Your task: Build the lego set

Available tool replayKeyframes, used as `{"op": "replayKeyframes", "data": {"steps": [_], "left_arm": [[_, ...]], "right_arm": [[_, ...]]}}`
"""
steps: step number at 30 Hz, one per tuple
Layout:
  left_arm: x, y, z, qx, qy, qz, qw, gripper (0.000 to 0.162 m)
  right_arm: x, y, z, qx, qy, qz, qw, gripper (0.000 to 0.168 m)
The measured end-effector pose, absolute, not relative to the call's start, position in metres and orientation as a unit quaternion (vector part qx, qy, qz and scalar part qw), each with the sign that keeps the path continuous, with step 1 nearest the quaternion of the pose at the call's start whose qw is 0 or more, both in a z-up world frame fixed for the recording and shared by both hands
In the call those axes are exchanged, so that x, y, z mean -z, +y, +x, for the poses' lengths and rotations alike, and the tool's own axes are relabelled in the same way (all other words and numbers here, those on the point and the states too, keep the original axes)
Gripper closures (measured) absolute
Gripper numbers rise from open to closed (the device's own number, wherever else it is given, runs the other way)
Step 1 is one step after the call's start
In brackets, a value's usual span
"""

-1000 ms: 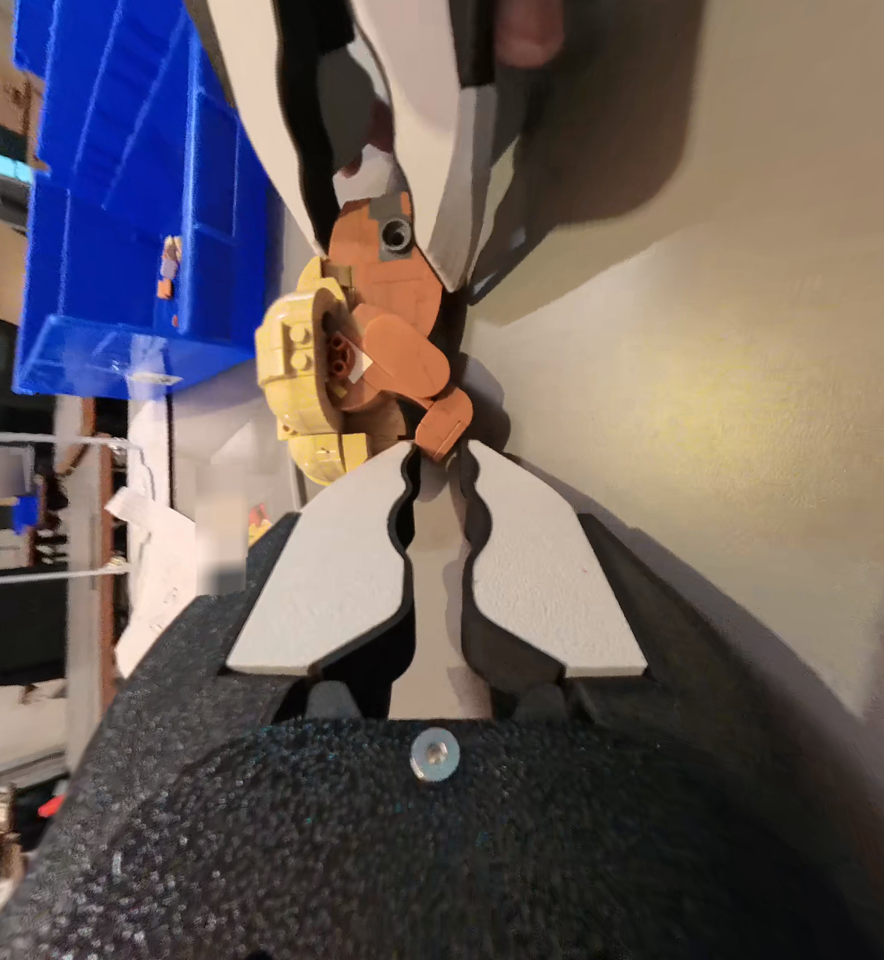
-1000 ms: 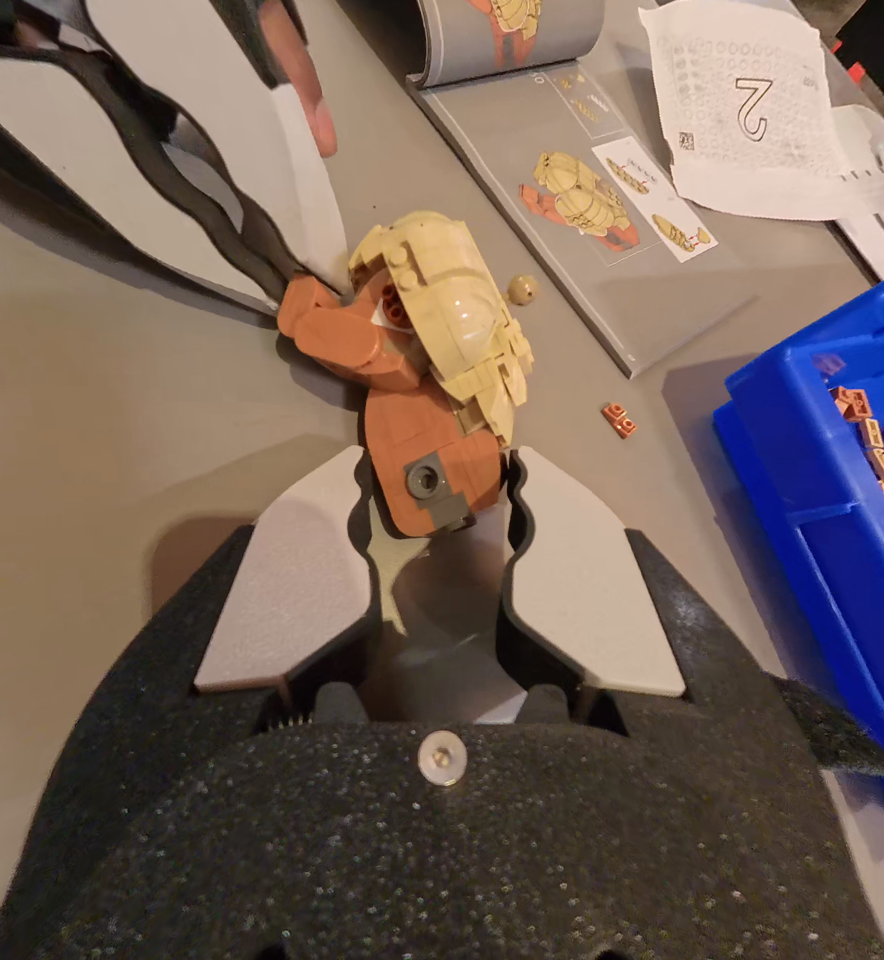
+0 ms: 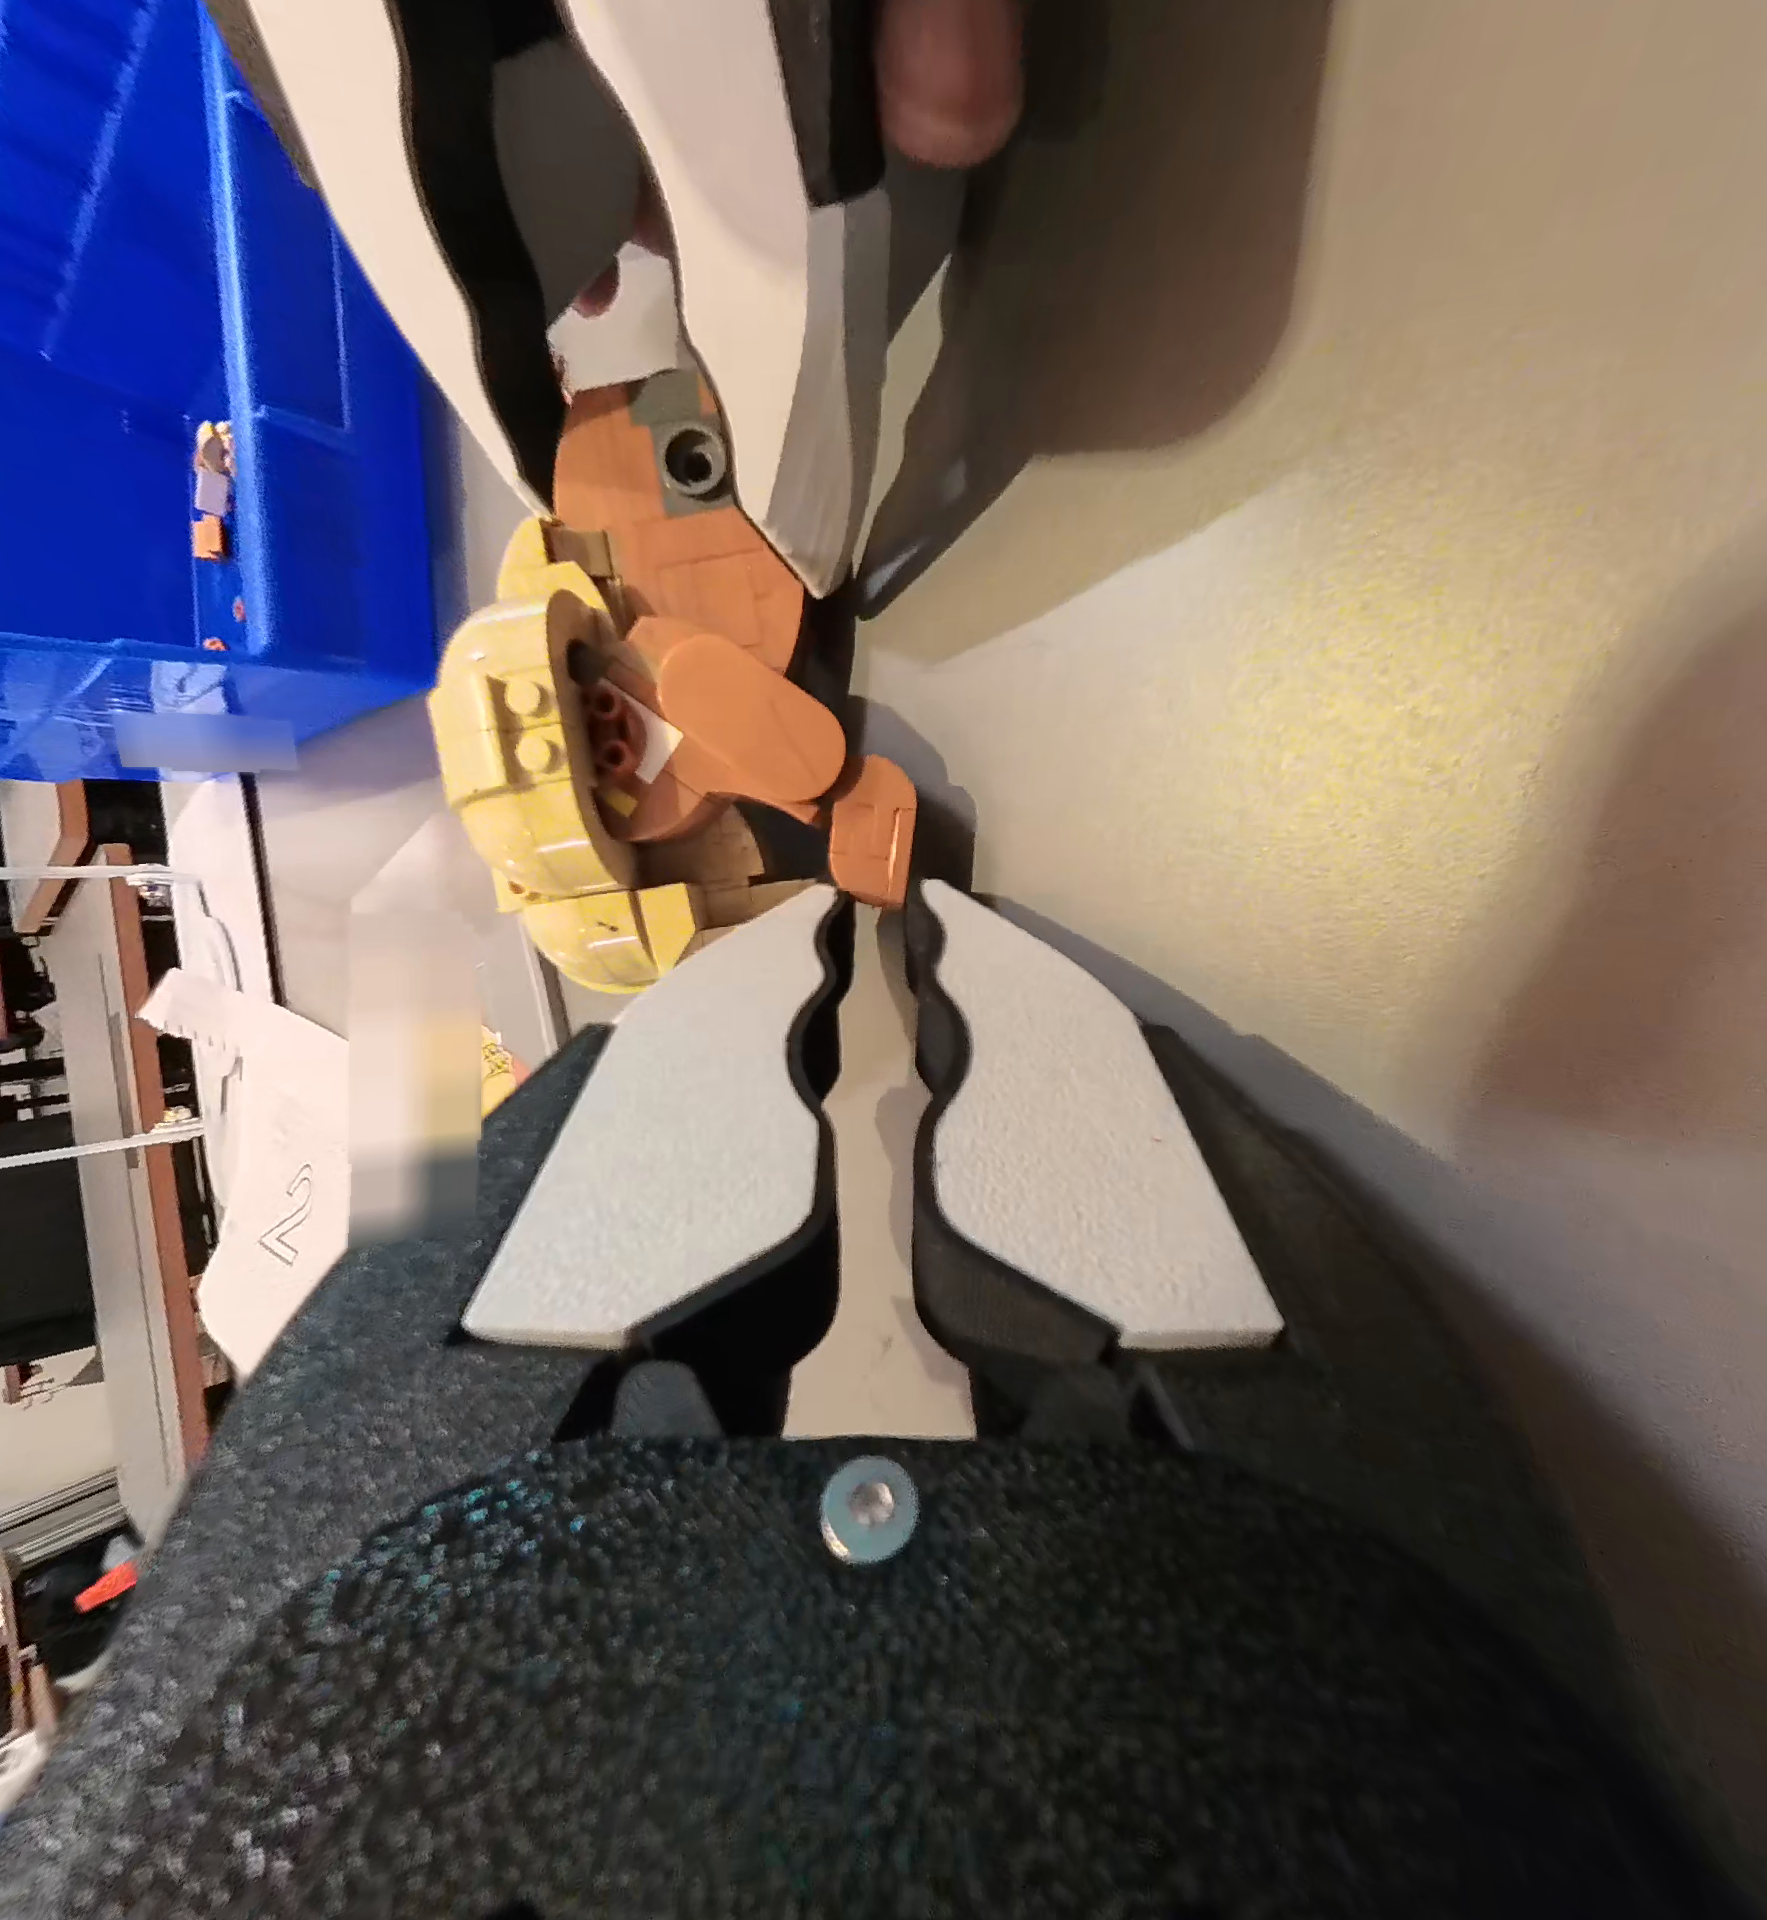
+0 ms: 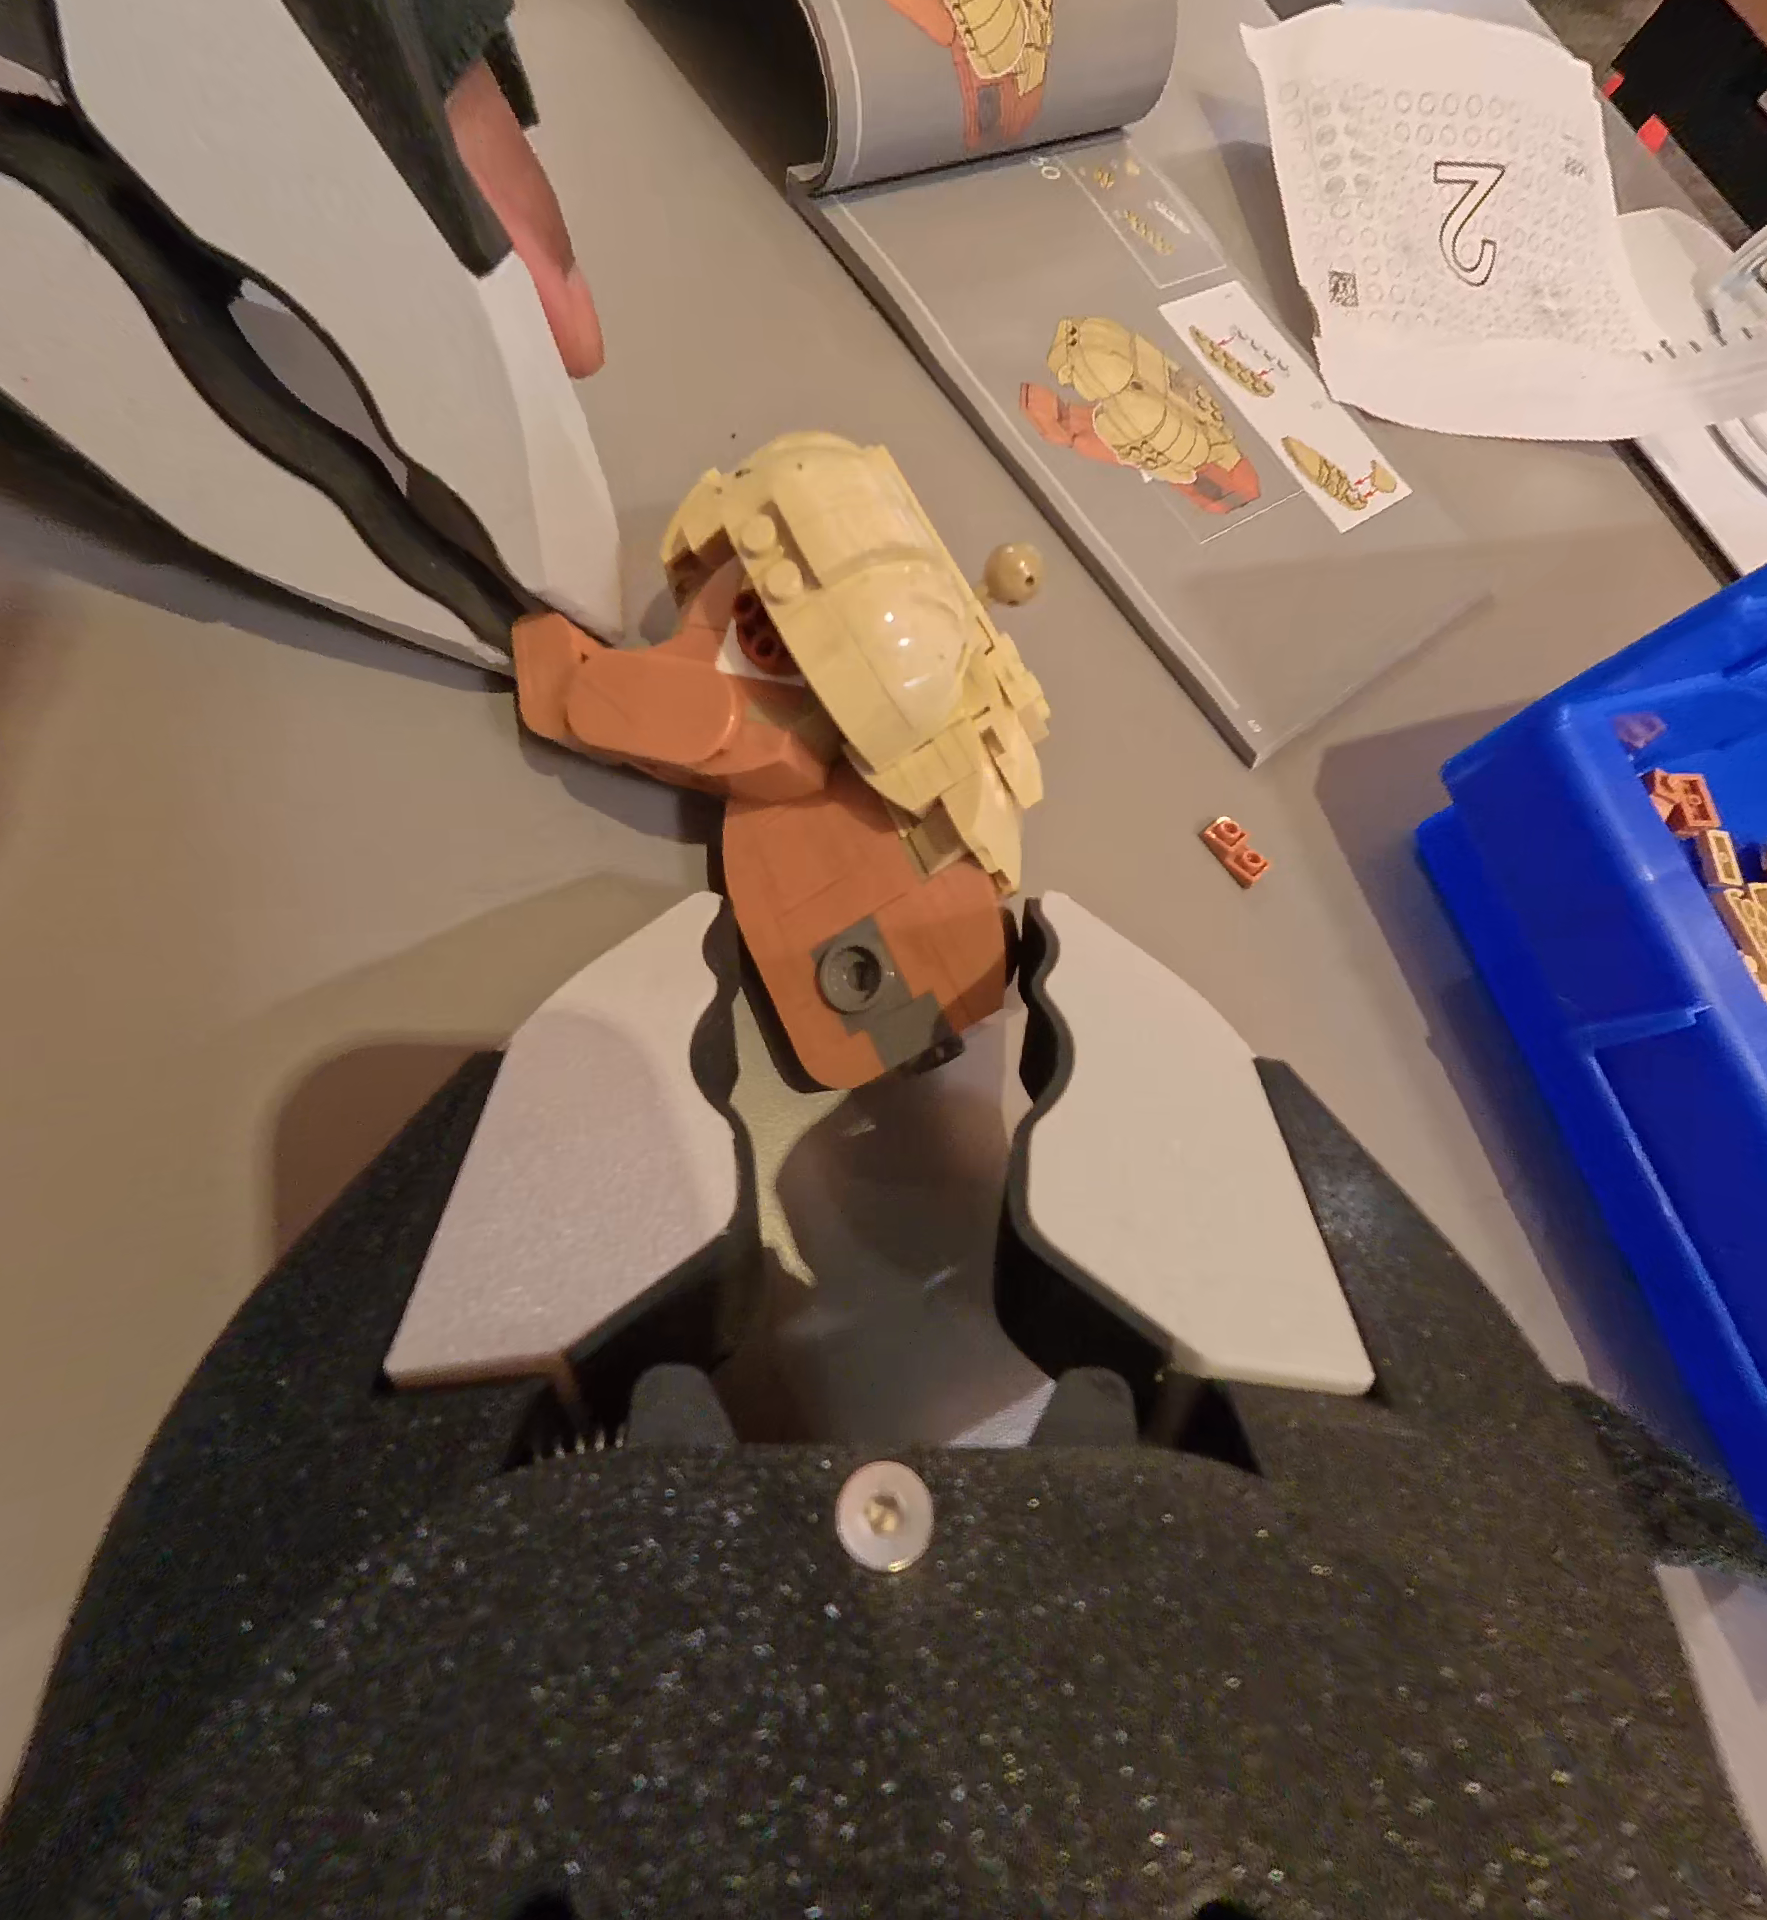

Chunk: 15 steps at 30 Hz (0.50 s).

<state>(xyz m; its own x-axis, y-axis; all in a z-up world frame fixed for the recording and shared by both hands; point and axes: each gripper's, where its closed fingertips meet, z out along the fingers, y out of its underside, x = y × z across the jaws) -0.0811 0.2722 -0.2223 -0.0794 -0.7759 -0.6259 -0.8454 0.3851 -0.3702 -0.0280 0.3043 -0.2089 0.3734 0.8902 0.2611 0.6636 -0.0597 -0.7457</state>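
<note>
Both grippers are working on the model (image 4: 837,748), which is lying on the grey table (image 4: 235,831) just left of the blue bin (image 4: 1637,987). The right gripper (image 4: 863,966) is clamping the model's brown body, apparently to steady it. The left gripper (image 3: 874,904) is pinching the tip of a brown limb (image 3: 874,831), likely to pose or seat it. A loose brick (image 4: 1234,850) is lying between model and bin, the manual (image 4: 1170,499) beyond.

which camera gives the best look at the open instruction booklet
The right wrist view: the instruction booklet lies open on the grey table, its printed diagrams plainly visible beyond the lego model. The left wrist view shows none of it that can be made out.
</note>
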Motion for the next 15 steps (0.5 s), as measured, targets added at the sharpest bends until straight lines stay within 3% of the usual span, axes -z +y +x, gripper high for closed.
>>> {"op": "replayKeyframes", "data": {"steps": [6,15], "left_arm": [[0.221,0.272,-0.081,-0.021,0.727,-0.558,0.401,0.152],[0.214,0.281,-0.097,0.061,0.685,-0.594,0.418,0.132]], "right_arm": [[0.209,0.303,-0.028,-0.142,-0.547,-0.713,0.415,0.117],[0.213,0.306,-0.03,-0.16,-0.546,-0.726,0.387,0.118]]}}
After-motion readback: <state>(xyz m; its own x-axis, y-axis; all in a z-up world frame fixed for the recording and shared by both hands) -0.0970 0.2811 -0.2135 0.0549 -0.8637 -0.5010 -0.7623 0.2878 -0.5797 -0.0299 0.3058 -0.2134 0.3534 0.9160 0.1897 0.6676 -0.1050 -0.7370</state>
